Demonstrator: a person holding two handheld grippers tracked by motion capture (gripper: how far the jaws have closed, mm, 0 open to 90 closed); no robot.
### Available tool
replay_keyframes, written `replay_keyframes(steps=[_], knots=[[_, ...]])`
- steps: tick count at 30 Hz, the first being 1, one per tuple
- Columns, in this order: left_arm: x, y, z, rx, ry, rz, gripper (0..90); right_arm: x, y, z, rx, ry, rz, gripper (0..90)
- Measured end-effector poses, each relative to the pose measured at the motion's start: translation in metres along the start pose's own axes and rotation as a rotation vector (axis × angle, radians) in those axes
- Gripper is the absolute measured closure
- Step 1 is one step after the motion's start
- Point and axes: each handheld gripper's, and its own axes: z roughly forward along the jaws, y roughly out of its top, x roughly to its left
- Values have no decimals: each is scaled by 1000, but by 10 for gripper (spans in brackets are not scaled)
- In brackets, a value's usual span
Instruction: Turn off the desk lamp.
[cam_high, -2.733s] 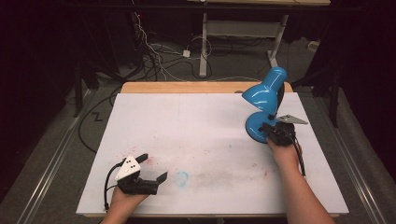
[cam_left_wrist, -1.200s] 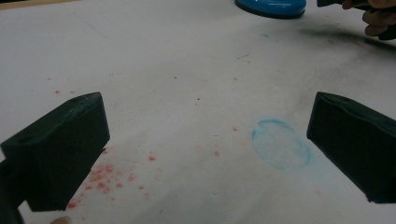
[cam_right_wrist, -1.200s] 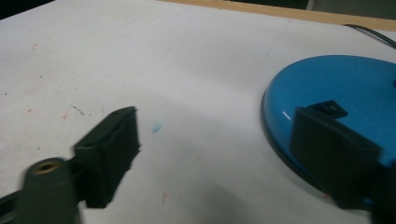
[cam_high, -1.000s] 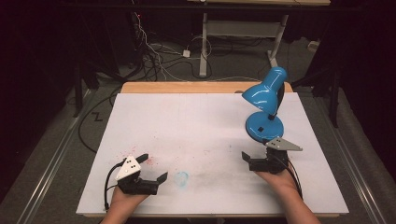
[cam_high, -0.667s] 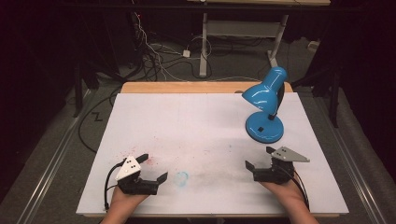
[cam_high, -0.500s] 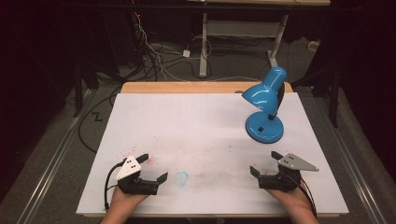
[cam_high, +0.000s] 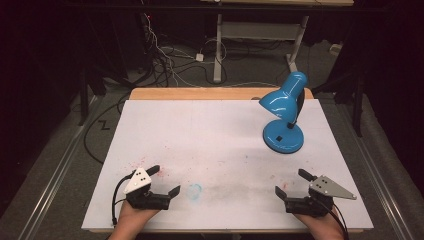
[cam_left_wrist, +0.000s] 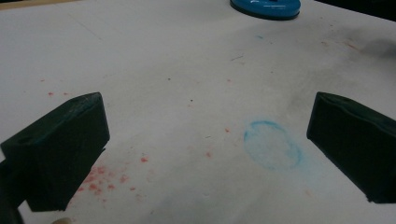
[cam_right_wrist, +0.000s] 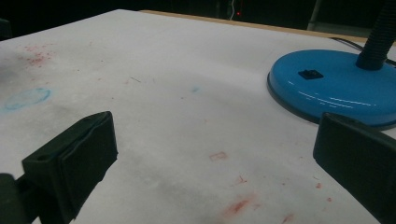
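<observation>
A blue desk lamp (cam_high: 284, 120) stands upright at the far right of the white tabletop (cam_high: 210, 135), its shade tilted toward the middle, while a person rests a hand-held gripper in each hand near the front edge. The right hand-held gripper (cam_high: 295, 184) lies well short of the lamp, jaws spread wide and holding nothing; the left hand-held gripper (cam_high: 164, 181) sits at the front left, equally wide open and empty, far from the lamp.

The risk, as it looks from the room, lies in the lamp's build: the heavy shade hangs out past the round base (cam_right_wrist: 338, 86), so a grasp high on the dark neck (cam_right_wrist: 380, 39) or a shove against the shade could tip it. Its cord appears to run off the back edge, though that is hard to make out, and any long drag might pull it taut.

Little blocks the way. A faint blue ring (cam_left_wrist: 273, 150) and scattered red flecks (cam_left_wrist: 100, 179) mark the surface in front of the left jaws. A wooden strip (cam_high: 200, 93) borders the far edge, with cables (cam_high: 165, 55) tangled on the floor beyond.
</observation>
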Motion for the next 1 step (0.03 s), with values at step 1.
replay_keyframes(steps=[1], knots=[[0,0,0,-4,4,1,0,-1,0,0,1,0,-1,5]])
